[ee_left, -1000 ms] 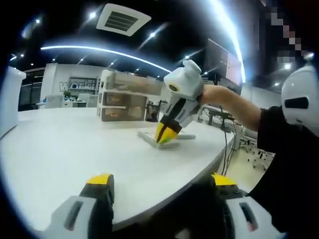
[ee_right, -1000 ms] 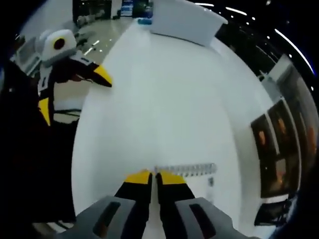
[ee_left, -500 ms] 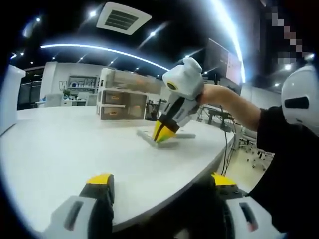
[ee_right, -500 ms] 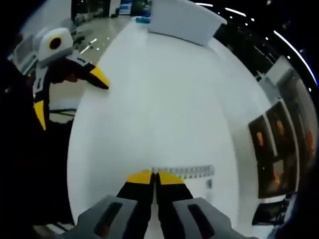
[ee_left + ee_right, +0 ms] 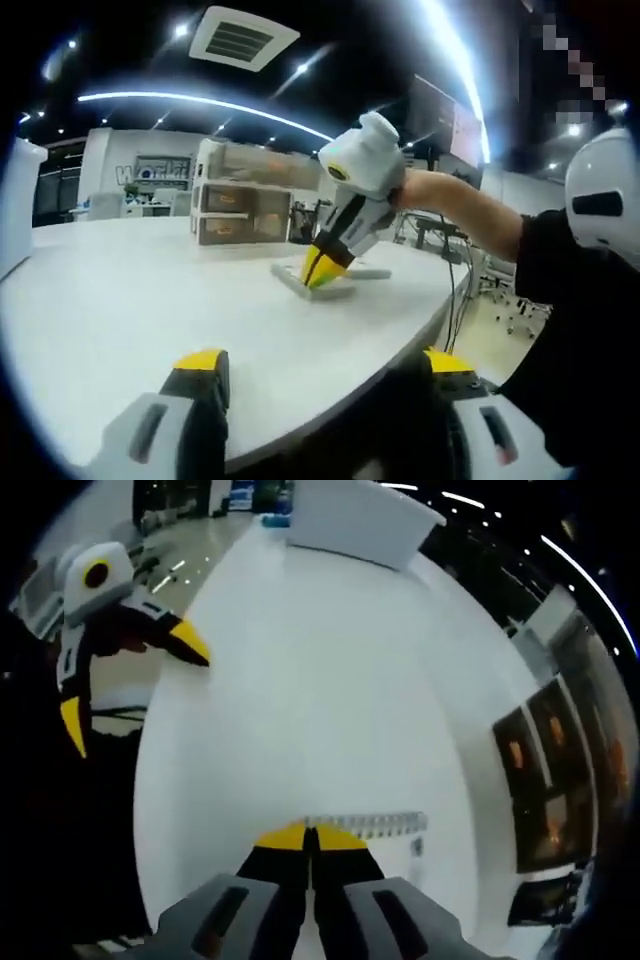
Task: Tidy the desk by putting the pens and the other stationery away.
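Ceiling light strips and spot lamps streak across a dark ceiling in the left gripper view, bowed into arcs by the fisheye lens. The white table glows evenly, with only soft shadows. In the right gripper view the tabletop is nearly blown out, and the drawer unit at the edge is smeared by blur and distortion.

A clear plastic ruler with dark markings, apparently lying flat, rests on the white desk near its curved edge.
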Demonstrator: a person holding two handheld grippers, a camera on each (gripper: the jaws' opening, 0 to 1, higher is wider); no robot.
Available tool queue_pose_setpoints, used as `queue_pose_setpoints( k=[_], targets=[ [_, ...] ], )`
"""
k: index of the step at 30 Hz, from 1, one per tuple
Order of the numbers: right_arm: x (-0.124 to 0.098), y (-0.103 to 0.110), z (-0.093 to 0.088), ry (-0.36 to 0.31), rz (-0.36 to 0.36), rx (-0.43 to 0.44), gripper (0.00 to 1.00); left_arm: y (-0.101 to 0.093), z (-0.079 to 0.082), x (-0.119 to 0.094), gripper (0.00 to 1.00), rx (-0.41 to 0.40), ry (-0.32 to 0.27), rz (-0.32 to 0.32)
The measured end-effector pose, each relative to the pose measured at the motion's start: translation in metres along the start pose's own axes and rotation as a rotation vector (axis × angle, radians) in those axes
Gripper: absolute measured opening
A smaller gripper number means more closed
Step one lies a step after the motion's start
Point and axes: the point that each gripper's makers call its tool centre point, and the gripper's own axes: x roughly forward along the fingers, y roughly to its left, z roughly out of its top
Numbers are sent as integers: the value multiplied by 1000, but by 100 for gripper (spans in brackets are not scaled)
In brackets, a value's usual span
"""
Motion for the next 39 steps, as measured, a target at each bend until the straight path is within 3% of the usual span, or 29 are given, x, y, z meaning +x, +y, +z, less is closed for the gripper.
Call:
queue_pose_setpoints(
  k=[6, 14, 18, 25, 32, 39],
  targets=[
    [-10, 0, 12, -38, 25, 30, 0, 0, 11, 8, 76, 53, 0, 0],
    [-22, -6, 27, -83, 24, 61, 0, -4, 23, 30, 76, 20, -14, -38],
    [-26, -6, 32, -104, 20, 71, 0, -6, 26, 47, 76, -49, -7, -65],
    [-30, -4, 43, -138, 26, 84, 0, -6, 39, 77, 76, -217, -61, -84],
    [-31, -4, 52, -168, 25, 86, 0, -1, 51, 106, 68, -398, -132, -59],
    [-35, 0, 62, -207, 18, 88, 0, 3, 58, 118, 64, -476, -178, -18]
  ],
)
